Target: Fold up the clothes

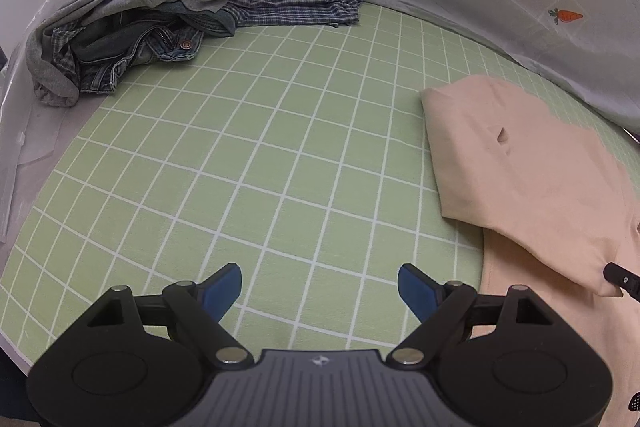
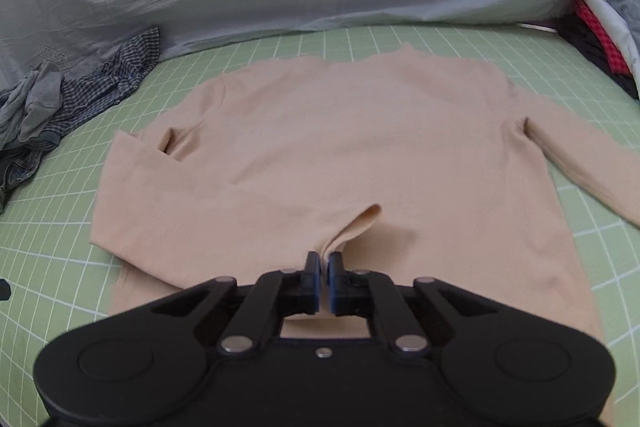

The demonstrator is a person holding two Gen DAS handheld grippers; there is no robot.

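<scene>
Right tool (image 2: 324, 267) pinches shirt (image 2: 340, 147) hem; left tool (image 1: 320, 291) wide, empty beside shirt. Grab matching hem corner, lift evenly.

Peach long-sleeved top (image 2: 340, 131) — spread flat on my green checked work surface (image 2: 472, 43), neckline at the far end, hem toward me. Its left sleeve is folded inward across the body; the right sleeve extends outward, unfolded. A ridge of fabric stands pinched up near the hem. Unfolded clothes pile (image 1: 132, 15) — grey, denim and plaid garments heaped at the far left corner.
</scene>
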